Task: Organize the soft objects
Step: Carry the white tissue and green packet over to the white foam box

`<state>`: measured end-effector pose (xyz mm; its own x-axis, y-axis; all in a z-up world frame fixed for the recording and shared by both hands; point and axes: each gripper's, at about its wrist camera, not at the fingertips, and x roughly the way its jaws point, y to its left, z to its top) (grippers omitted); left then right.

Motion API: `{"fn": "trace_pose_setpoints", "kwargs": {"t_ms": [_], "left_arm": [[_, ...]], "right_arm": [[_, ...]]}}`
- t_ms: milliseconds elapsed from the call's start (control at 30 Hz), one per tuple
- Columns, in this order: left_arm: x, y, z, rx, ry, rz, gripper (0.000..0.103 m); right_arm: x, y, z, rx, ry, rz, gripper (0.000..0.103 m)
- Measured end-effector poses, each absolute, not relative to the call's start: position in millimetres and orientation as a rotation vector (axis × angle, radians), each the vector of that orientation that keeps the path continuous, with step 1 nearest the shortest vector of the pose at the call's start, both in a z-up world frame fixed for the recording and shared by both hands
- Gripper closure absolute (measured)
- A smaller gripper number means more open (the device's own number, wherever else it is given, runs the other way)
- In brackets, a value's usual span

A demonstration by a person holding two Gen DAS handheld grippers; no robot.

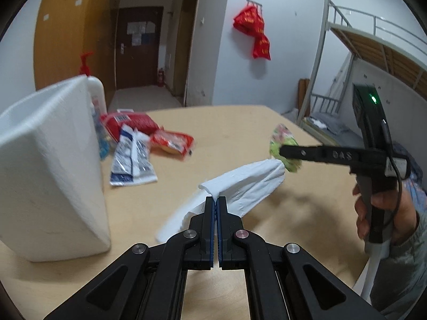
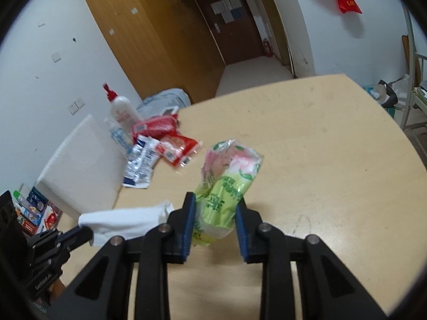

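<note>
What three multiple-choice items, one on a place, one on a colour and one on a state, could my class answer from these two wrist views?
1. Where does the white foam block stand?
A. at the table's left side, next to the pump bottle
B. on the bunk bed
C. between the right gripper's fingers

2. What colour is the packet in the right gripper?
A. blue and silver
B. mostly green, with pink
C. plain red

3. How is the left gripper?
A. wide open over the bare table
B. shut on the white tissue
C. shut on a red packet

Key: 1 A, the block stands on the table beside the bottle; 2 B, the wrapper is green with a pink top; 3 B, the fingers meet on the tissue's fold.
</note>
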<state>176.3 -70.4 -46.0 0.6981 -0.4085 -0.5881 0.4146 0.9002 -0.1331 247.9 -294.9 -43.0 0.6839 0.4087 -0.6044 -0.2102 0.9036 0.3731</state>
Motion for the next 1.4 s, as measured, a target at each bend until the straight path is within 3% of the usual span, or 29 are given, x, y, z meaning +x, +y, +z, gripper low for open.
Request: {"fn": "trace_pose_setpoints", "kwargs": {"t_ms": [633,1400], "left_arm": [[122.6,-46.1,15.5,0.018,0.478,-0.404,0.102],[51.0,-18.0,42.5,0.028,0.373,-0.323,0.102]], "right_arm": [[173.2,-276.4,10.4,0.256,0.563,0.399,0.071],[107.8,-250.5,34.2,0.209,0.451,0.486,0.071]]}}
